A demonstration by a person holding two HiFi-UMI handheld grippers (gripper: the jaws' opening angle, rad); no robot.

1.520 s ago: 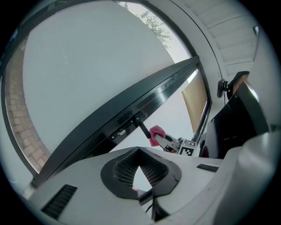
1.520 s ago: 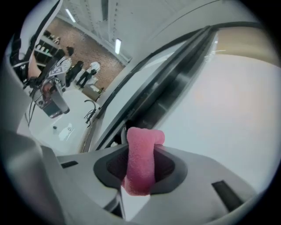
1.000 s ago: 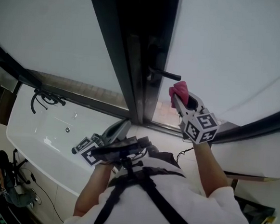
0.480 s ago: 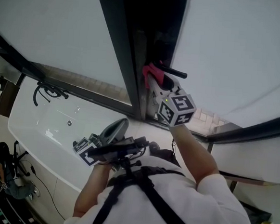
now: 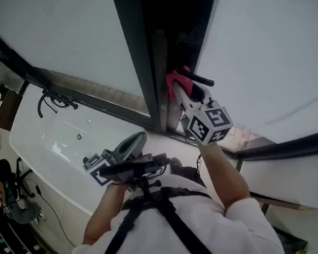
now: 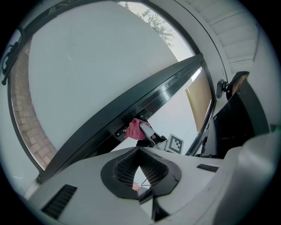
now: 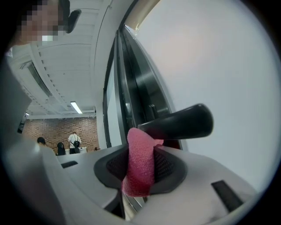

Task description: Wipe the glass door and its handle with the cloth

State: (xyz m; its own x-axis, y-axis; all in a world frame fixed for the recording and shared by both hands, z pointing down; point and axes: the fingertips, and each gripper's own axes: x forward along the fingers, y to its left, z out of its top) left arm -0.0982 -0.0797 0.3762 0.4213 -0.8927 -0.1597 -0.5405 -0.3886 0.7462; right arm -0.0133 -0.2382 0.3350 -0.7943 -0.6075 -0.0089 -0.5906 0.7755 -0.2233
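Observation:
The glass door [image 5: 263,55] has a dark frame [image 5: 148,51] and a black lever handle [image 5: 200,78]. My right gripper [image 5: 178,87] is shut on a pink cloth [image 5: 175,80] and presses it against the handle's base, just under the lever. In the right gripper view the cloth [image 7: 140,162] stands between the pads, touching the handle [image 7: 180,123]. My left gripper [image 5: 131,146] hangs low near the person's chest, away from the door, shut with nothing in it. The left gripper view shows its pads [image 6: 127,165] together and, beyond them, the cloth [image 6: 135,128] at the frame.
A white glossy ledge [image 5: 48,142] with a black curved fitting [image 5: 51,105] runs along the lower left under the left glass pane [image 5: 52,22]. Cables and dark gear [image 5: 0,199] lie at the bottom left. Far-off people [image 7: 74,140] show beside the frame.
My right gripper with the cloth moved left from the glass beside the lever onto the handle's base at the frame, then slid slightly down and right. The left gripper stayed put.

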